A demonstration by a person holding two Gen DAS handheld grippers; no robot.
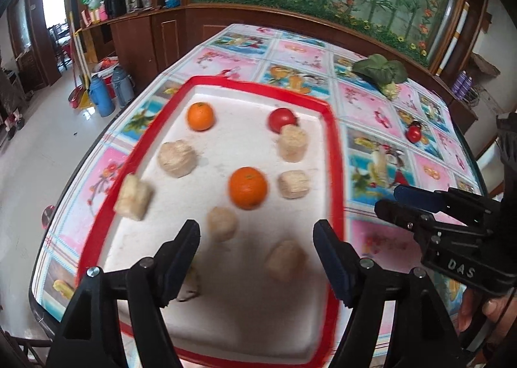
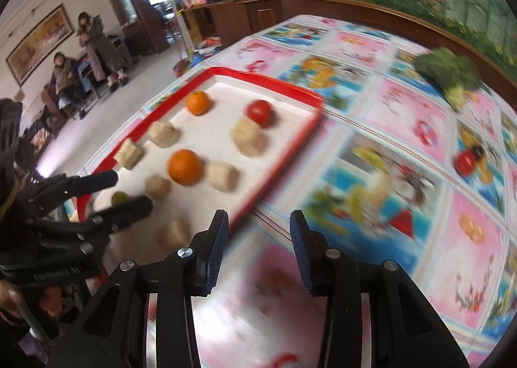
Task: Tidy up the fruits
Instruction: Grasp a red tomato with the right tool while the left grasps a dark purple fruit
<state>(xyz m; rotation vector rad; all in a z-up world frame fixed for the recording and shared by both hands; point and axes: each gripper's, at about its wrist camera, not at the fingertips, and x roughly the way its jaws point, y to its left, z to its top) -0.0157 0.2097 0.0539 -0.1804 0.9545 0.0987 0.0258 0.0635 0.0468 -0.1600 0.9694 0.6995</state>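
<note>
The left gripper (image 1: 257, 240) is hovering over the near end of the red-rimmed tray (image 1: 336, 154), jaws spread wide and gripping nothing. The right gripper (image 2: 258, 238) is hanging above the patterned tablecloth (image 2: 404, 115) beside the tray, jaws parted and empty. Two oranges (image 1: 248, 187), a tomato (image 1: 281, 119) and several pale chunks are lying in the tray; a small greenish fruit (image 2: 120, 197), perhaps a lime, is sitting by the left fingers. Another tomato (image 2: 465, 162) is resting on the cloth, well apart.
</note>
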